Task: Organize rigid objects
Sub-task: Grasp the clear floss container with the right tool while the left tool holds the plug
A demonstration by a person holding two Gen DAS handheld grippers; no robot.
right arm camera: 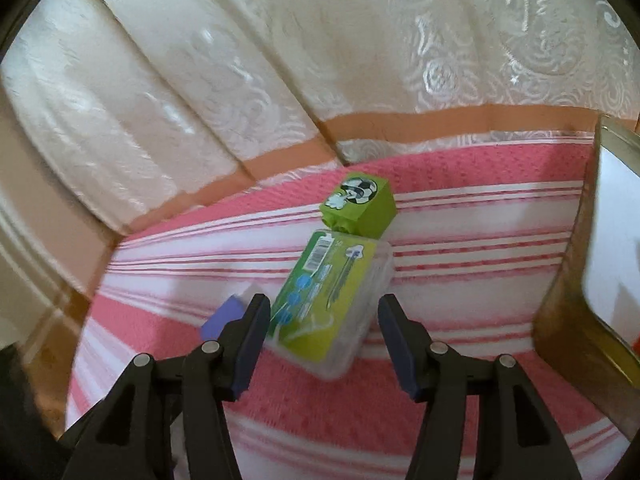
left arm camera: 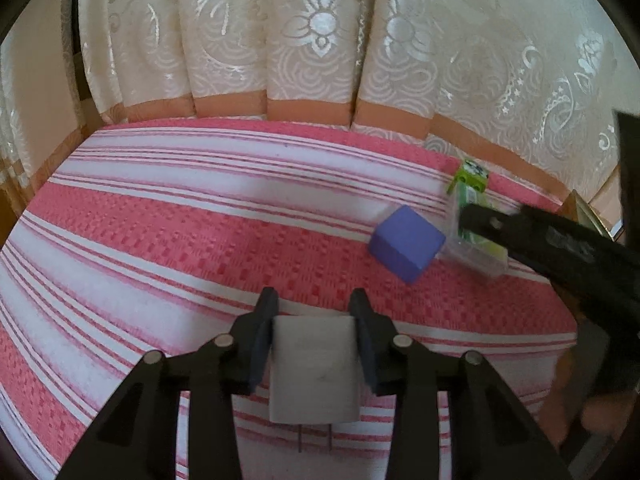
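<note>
Grippers at work on striped cloth

Left gripper (left arm camera: 314, 312) is clamping a white plug adapter (left arm camera: 314, 368), prongs toward the camera, near the purple block (left arm camera: 406, 243). Right gripper (right arm camera: 324, 320) is standing released around the clear plastic case (right arm camera: 330, 304), pads apart from it. The case is lying just beside the purple block, touching the green cube (right arm camera: 360, 206) behind.

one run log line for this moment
left tool: shut on white block | right tool: open around clear box | purple cube: on cloth
</note>
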